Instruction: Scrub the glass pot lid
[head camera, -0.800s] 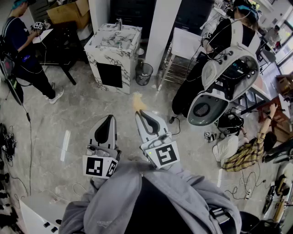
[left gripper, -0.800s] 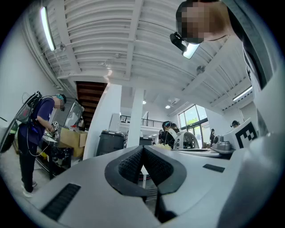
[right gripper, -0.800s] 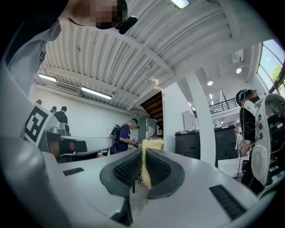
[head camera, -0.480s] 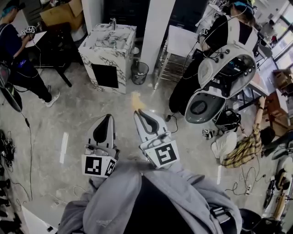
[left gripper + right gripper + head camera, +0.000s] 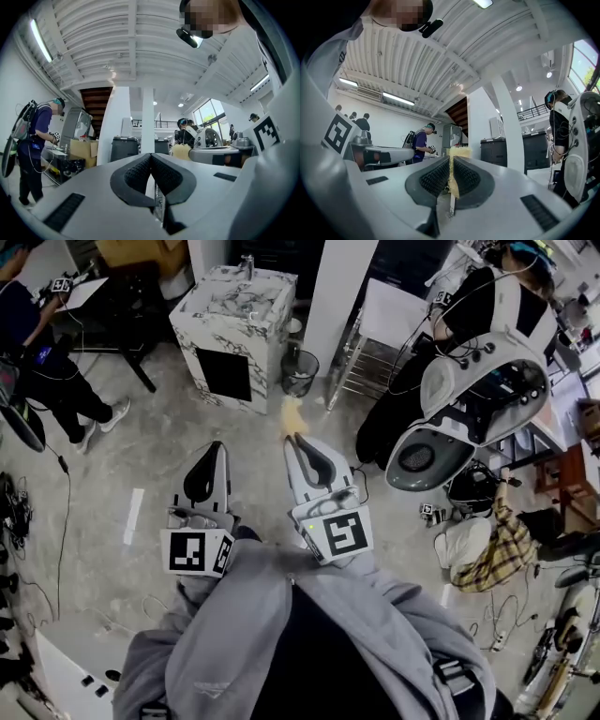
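Carrying a scrubber across the room, with no lid in reach yet

Not much has changed in the last second: both tools ride side by side as before, and only the marble sink stand (image 5: pixel 274 352) has slid a little in the head view, so I read this as walking, not scrubbing. The right gripper (image 5: pixel 297 439) is clamped on a yellow scrubber (image 5: pixel 292 414), its pale handle pinched between the pads and the fluffy head poking past the tips. The left gripper (image 5: pixel 220 445) is closed tight with nothing in it. I can't pick out the glass pot lid in any view; if it's waiting at that stand, it's well ahead of both tips.
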Demonstrator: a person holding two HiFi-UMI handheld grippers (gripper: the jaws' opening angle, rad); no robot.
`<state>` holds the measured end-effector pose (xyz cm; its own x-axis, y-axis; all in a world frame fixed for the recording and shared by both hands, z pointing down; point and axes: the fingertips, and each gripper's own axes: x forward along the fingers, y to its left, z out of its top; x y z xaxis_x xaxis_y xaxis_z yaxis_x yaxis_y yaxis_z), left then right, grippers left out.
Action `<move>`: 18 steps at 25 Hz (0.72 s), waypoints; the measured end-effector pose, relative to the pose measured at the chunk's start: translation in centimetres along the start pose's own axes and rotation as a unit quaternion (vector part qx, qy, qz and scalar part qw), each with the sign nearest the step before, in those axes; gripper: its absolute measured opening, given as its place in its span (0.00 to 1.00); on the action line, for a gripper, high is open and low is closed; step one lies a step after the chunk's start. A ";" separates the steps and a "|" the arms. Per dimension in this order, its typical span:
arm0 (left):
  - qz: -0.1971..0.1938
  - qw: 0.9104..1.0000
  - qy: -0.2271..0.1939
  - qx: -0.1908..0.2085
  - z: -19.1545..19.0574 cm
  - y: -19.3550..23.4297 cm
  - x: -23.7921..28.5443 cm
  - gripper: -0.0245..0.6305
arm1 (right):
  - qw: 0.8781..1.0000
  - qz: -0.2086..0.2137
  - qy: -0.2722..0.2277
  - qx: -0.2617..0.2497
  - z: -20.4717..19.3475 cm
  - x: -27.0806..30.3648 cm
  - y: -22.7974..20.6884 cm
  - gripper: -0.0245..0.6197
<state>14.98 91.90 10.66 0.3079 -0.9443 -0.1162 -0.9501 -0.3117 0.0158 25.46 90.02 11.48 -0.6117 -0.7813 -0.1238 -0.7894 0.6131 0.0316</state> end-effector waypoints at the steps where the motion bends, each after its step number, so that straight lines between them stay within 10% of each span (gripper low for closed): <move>1: 0.010 1.000 0.002 0.004 -0.1 0.3 0.5 0.06 | 1.000 0.003 0.001 0.001 -0.2 0.4 -0.4 0.11; 18: 0.031 0.999 0.009 -0.003 -4.2 12.9 14.1 0.06 | 1.000 -0.017 0.022 -0.008 -5.0 16.7 -6.6 0.11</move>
<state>7.26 74.09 13.35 0.2485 -0.9637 -0.0978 -0.9672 -0.2523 0.0288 20.15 72.35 14.15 -0.5861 -0.8062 -0.0806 -0.8101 0.5846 0.0445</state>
